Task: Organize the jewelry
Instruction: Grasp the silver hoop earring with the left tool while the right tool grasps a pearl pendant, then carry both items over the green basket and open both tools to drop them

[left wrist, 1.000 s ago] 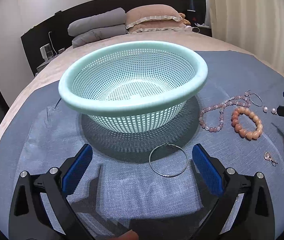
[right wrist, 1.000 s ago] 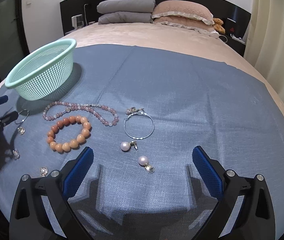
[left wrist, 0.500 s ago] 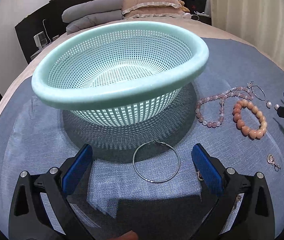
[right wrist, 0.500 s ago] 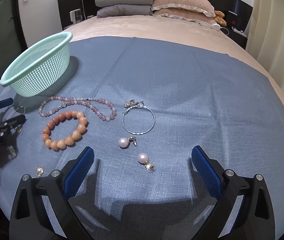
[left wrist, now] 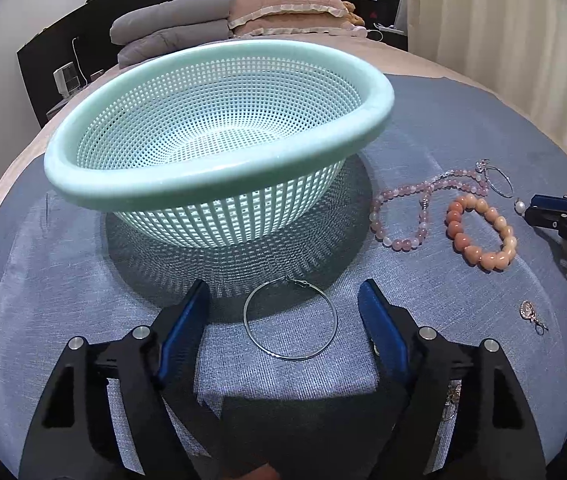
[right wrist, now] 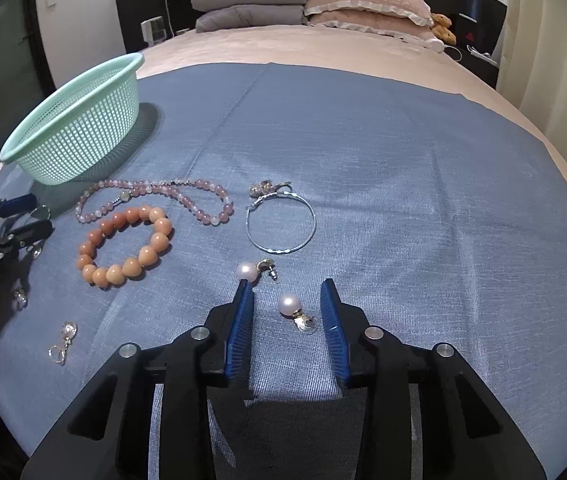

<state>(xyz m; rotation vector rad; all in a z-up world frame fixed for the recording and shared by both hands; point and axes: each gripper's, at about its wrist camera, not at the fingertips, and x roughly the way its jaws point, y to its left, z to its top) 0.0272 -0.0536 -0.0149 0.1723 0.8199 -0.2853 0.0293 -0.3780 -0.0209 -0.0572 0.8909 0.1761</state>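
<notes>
A mint green mesh basket (left wrist: 219, 184) (right wrist: 79, 128) stands on the blue cloth. My left gripper (left wrist: 283, 300) is open, its blue pads either side of a silver hoop earring (left wrist: 290, 318) lying just in front of the basket. My right gripper (right wrist: 286, 292) is open around a pearl earring (right wrist: 289, 305); a second pearl earring (right wrist: 248, 271) lies by its left fingertip. A pink bead necklace (right wrist: 155, 196) (left wrist: 423, 208), an orange bead bracelet (right wrist: 125, 244) (left wrist: 481, 232) and another silver hoop (right wrist: 280, 222) lie between the grippers.
Small charm earrings (right wrist: 63, 340) (left wrist: 531, 314) lie on the cloth (right wrist: 403, 160) near its front edge. Pillows (right wrist: 307, 4) and a dark headboard are at the far end of the bed. A curtain hangs at the right.
Both grippers have moved forward and lower. The left now brackets the silver hoop with narrower jaws; the right has closed in around the nearer pearl earring.
</notes>
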